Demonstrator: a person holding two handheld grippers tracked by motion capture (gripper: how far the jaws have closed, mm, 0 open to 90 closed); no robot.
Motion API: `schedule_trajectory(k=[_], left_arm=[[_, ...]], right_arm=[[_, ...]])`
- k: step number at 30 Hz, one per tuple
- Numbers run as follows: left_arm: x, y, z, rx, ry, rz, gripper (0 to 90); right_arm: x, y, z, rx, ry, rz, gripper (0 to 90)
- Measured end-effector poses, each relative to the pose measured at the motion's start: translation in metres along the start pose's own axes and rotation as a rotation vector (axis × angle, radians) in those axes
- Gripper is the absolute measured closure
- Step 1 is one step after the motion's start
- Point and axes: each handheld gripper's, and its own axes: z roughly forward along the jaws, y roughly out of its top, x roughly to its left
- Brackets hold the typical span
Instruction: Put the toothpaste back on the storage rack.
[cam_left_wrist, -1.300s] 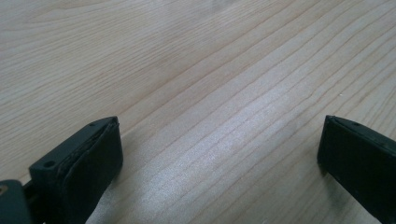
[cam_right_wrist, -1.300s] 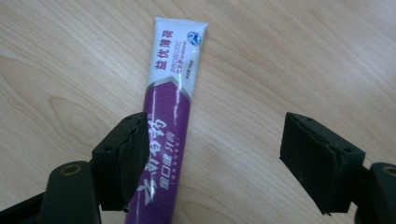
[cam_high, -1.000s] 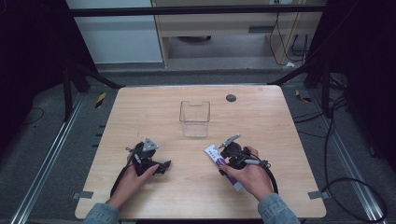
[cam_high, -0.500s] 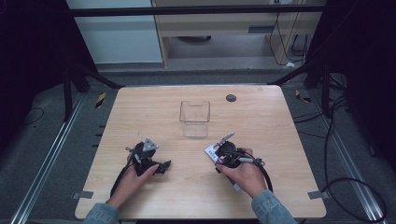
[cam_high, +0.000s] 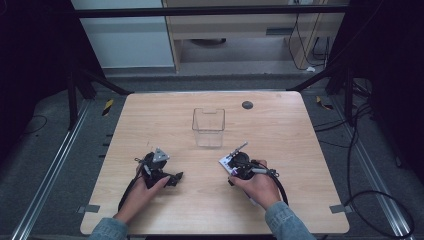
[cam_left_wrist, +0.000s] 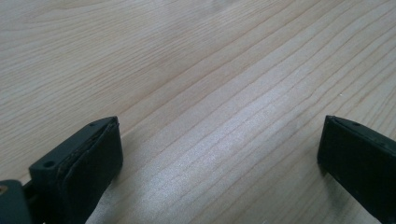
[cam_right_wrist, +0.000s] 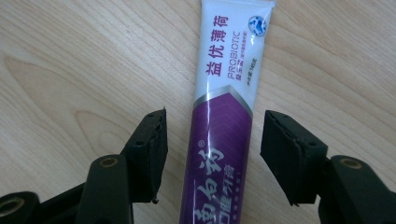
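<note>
**Purple-and-white tube framed by parted jaws**

Wooden table (cam_high: 300, 150): the right gripper (cam_right_wrist: 212, 156) straddles a flat-lying toothpaste tube (cam_right_wrist: 224, 107), jaws apart, gaps either side. The left gripper (cam_left_wrist: 219, 154) spreads wide over bare wood. A clear container (cam_high: 208, 126) stands beyond, well apart.

Wooden table (cam_high: 300, 150) bears clear box (cam_high: 208, 127), tube (cam_right_wrist: 224, 116), perhaps a cap (cam_high: 247, 105).

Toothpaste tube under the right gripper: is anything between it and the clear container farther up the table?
Nothing visible. The right gripper is open, one jaw on either side of the toothpaste tube, which lies flat on the table. Bare wood runs from there to the clear container. The left gripper sits off to the side.
</note>
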Motion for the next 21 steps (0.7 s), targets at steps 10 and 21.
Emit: schedule_trajectory(k=[10, 21], left_arm=[[0.0, 0.0, 0.0, 0.0, 0.0, -0.001, 0.0], [0.0, 0.0, 0.0, 0.0, -0.001, 0.0, 0.0]], right_arm=[[-0.005, 0.005, 0.013, 0.035, 0.006, 0.025, 47.7], [-0.007, 0.011, 0.016, 0.053, 0.014, 0.03, 51.9]])
